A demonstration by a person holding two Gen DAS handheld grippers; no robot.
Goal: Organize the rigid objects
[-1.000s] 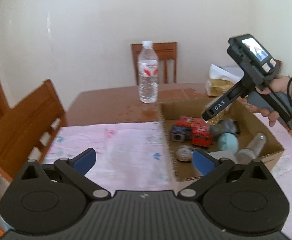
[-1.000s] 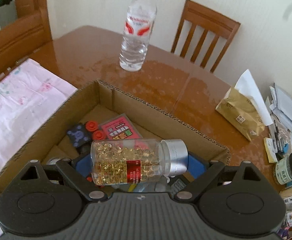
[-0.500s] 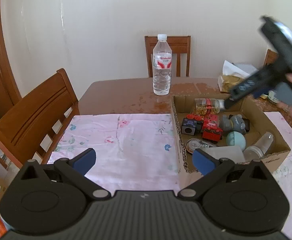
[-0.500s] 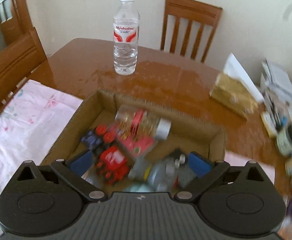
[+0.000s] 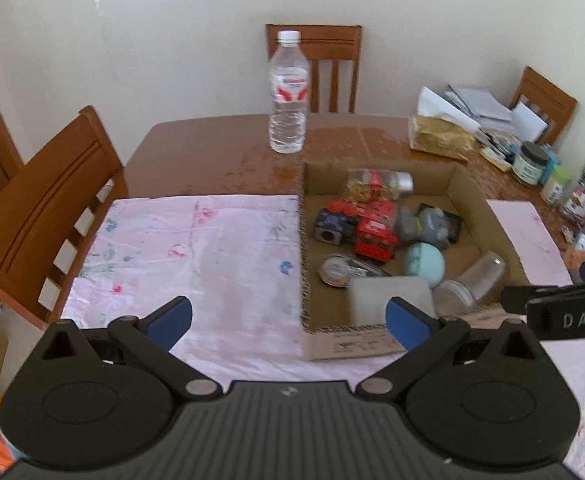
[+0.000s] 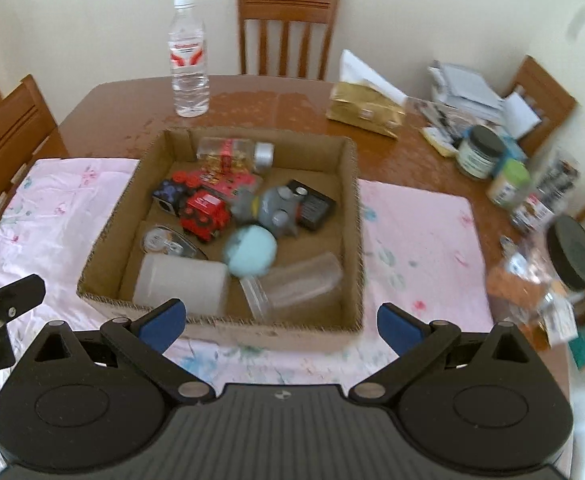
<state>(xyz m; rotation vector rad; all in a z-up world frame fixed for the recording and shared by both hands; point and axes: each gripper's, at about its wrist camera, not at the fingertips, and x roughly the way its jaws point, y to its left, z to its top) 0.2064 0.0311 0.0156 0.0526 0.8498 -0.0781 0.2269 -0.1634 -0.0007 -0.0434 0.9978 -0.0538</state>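
Capsule bottle (image 6: 234,153) lies in box (image 6: 354,216), water bottle (image 6: 189,58) behind.

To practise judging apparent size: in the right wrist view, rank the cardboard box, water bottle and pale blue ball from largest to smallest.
1. cardboard box
2. water bottle, though it stands farther away
3. pale blue ball

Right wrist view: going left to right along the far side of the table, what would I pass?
Water bottle → gold tissue pack → stack of papers → dark-lidded jar → green-lidded container.
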